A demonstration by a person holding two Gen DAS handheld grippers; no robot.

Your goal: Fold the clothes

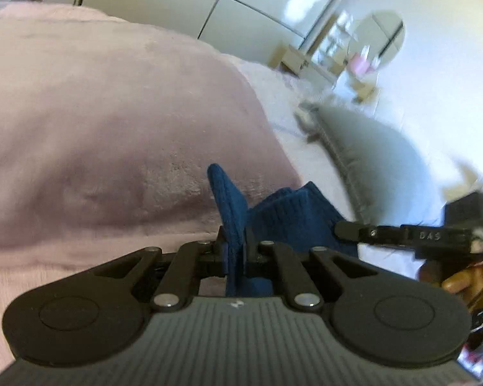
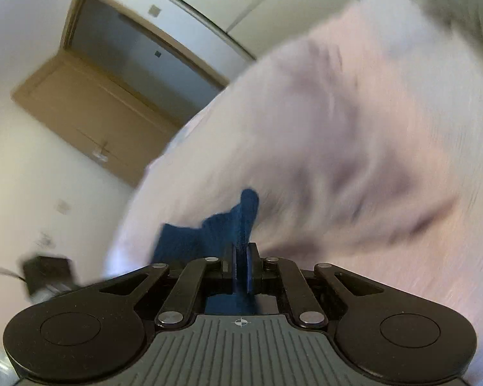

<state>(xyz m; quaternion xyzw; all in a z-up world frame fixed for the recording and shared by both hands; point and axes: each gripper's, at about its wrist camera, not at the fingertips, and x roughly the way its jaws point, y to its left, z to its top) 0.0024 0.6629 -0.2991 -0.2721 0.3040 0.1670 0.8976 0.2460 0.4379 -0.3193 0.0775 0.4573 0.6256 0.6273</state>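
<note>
Between your two grippers, above the pink blanket (image 1: 96, 122), hangs a dark blue ribbed knit garment (image 1: 293, 218), its long axis running left to right from one clamp to the other. Your left gripper (image 1: 236, 251) is pinched tight on one edge, with a flap poking up past the fingertips, and your right gripper (image 2: 243, 263) is closed on another edge the same way. A grey pillow (image 1: 370, 148) lies farther off at the right.

Ribbed blue knit garment (image 1: 293, 215); fuzzy pink plush blanket (image 1: 112, 112).
</note>
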